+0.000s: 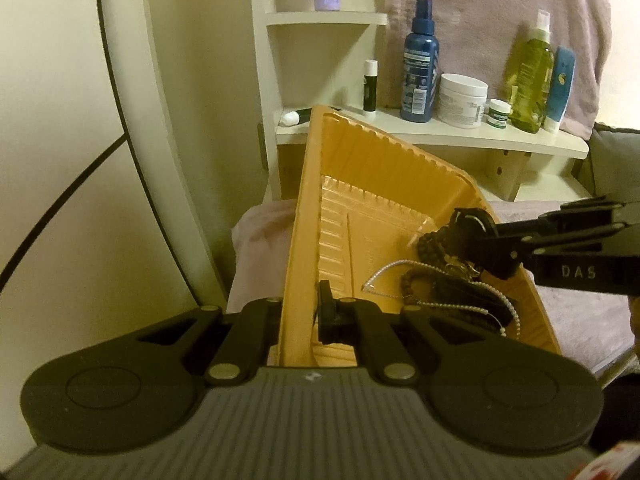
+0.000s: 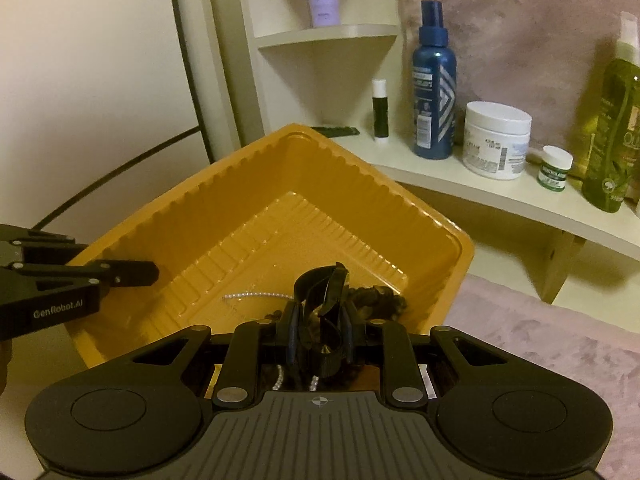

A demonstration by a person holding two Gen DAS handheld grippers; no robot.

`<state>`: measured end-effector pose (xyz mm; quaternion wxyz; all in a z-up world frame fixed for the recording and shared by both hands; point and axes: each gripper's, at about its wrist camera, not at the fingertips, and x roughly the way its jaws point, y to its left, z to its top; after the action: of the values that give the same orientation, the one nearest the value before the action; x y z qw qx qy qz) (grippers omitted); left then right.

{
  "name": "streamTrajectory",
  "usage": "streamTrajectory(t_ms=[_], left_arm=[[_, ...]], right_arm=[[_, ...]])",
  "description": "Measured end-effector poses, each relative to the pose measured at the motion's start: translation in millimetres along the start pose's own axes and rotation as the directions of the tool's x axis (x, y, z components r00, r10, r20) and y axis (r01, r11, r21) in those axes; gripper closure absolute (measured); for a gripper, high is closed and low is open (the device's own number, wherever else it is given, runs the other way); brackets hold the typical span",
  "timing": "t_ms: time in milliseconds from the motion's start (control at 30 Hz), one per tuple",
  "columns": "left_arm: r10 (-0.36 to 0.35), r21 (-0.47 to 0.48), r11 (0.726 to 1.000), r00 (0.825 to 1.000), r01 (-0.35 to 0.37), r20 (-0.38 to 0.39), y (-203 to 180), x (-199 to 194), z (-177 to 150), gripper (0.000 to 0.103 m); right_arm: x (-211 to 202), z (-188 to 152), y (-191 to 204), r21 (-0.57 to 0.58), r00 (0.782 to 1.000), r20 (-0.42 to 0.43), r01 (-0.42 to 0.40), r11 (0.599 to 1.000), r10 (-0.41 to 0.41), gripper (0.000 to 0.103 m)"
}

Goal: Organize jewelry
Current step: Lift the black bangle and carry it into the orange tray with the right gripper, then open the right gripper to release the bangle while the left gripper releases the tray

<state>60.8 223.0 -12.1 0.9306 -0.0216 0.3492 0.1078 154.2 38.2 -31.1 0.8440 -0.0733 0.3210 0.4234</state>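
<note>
Big orange tray (image 2: pixel 360 184) fills mid-frame, and the left gripper (image 1: pixel 304 312) is clamped on its near wall, low centre of its view. Inside, lower right, lies a tangle: dark beaded bracelets (image 1: pixel 432 240), a pearl strand (image 1: pixel 384 272). The right gripper (image 2: pixel 320 328) is pinched on a black strap-like piece (image 2: pixel 324 280), just above that heap. Looks early: nothing is sorted out of the tray yet. The tray's upper-left floor is bare; the shelf edge (image 2: pixel 460 184) crowds the far corner.
</note>
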Motion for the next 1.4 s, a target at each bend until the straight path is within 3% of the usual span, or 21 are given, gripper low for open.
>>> streamTrajectory(t_ms=[200, 367, 1100, 1200, 1333, 1400], left_arm=[[-0.013, -0.038, 0.999, 1.0, 0.012, -0.017, 10, 6, -3, 0.093], [-0.013, -0.089, 0.996, 1.0, 0.011, -0.021, 20, 11, -6, 0.077], [0.043, -0.128, 0.991, 0.999, -0.04, 0.021, 45, -7, -16, 0.075], [0.045, -0.129, 0.991, 0.999, -0.042, 0.022, 45, -9, -17, 0.073], [0.047, -0.136, 0.99, 0.999, -0.042, 0.027, 44, -11, -17, 0.067], [0.05, -0.137, 0.99, 0.998, -0.046, 0.033, 42, -14, -17, 0.066]], right_arm=[[4, 1, 1, -0.01, 1.0, -0.01, 0.005, 1.0, -0.005, 0.08], [7, 1, 2, -0.019, 1.0, -0.019, 0.005, 1.0, -0.005, 0.08], [25, 5, 32, -0.057, 0.998, -0.054, -0.034, 0.998, 0.031, 0.079], [24, 6, 35, -0.063, 0.998, -0.042, -0.044, 0.997, 0.041, 0.072], [19, 7, 35, -0.065, 0.999, -0.032, -0.039, 0.997, 0.037, 0.054], [15, 6, 33, -0.056, 0.999, -0.026, -0.033, 0.998, 0.032, 0.05]])
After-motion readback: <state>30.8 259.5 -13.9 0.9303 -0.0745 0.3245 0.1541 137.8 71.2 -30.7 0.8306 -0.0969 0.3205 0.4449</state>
